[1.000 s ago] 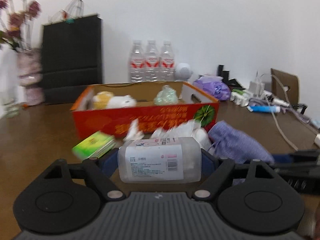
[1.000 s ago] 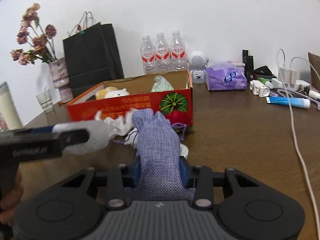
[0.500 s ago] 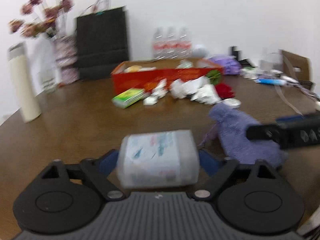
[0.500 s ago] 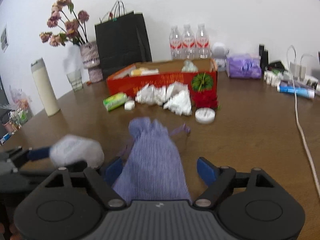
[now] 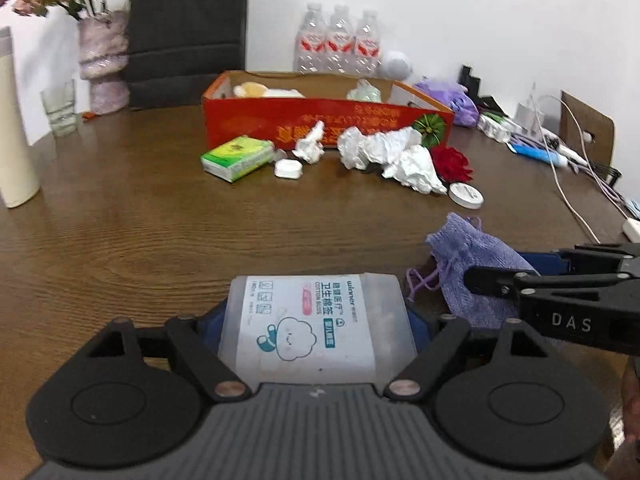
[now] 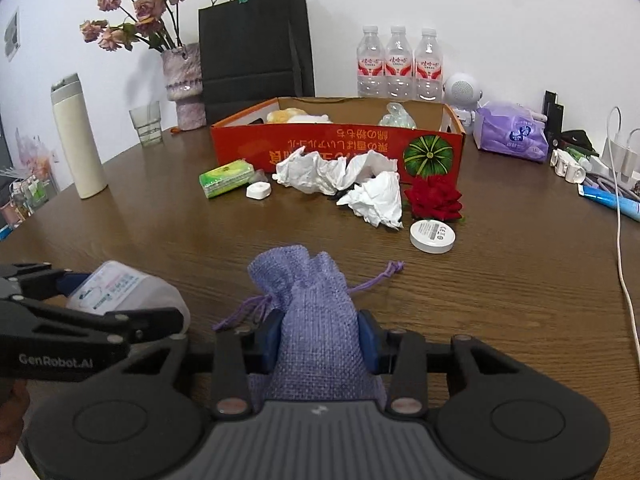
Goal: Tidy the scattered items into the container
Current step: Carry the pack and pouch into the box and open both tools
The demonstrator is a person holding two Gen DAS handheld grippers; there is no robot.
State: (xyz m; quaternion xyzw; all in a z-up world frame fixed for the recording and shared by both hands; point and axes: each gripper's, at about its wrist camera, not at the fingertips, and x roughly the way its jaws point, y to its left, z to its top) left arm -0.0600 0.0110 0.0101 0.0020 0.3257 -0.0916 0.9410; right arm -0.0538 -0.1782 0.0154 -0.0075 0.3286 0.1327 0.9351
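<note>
Left tongs squeezing a cotton bud box near the camera, right tongs pinching a purple cloth pouch, red box sitting far back on the brown tabletop, crumpled tissues lying just in front of it.

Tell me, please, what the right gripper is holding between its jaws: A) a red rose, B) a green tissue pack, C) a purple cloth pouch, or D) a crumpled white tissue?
C: the right gripper has its jaws pressed against both sides of the purple cloth pouch; the other three lie farther off by the red box.
</note>
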